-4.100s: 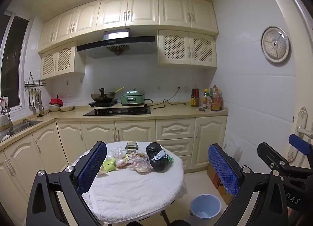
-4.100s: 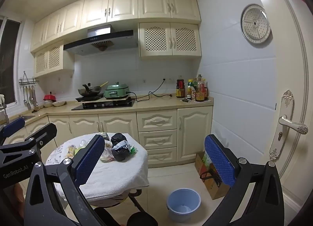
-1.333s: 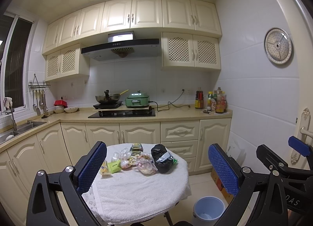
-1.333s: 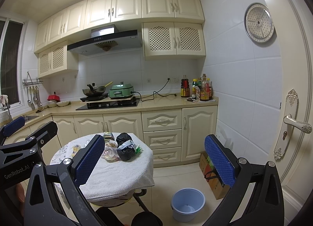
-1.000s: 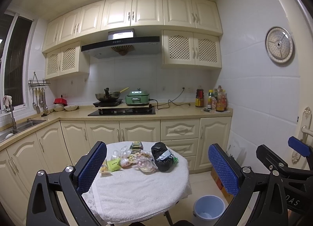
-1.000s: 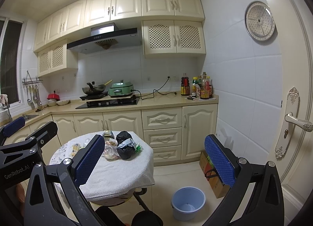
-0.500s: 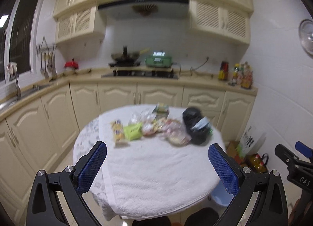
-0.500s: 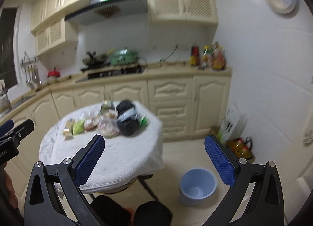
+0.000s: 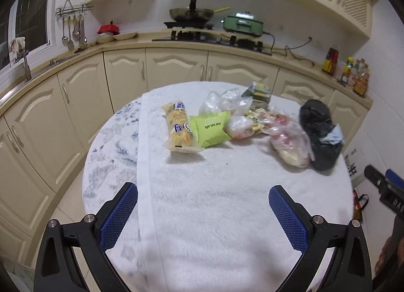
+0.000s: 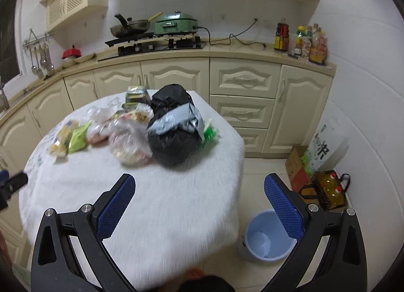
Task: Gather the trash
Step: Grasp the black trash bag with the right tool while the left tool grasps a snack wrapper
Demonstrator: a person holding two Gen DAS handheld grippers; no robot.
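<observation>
A round table under a white towel holds a row of trash: a yellow snack packet, a lime green packet, clear plastic bags, and a black bag. A light blue bin stands on the floor right of the table. My left gripper is open and empty above the table's near part. My right gripper is open and empty above the table's near right edge.
Cream cabinets and a counter with a stove, wok and green cooker run behind the table. Bottles stand at the counter's right end. A cardboard box, an oil jug and a white sack sit by the right wall.
Both grippers have tilted down and moved closer to the table. The trash now fills more of each view. Both stay open and empty.
</observation>
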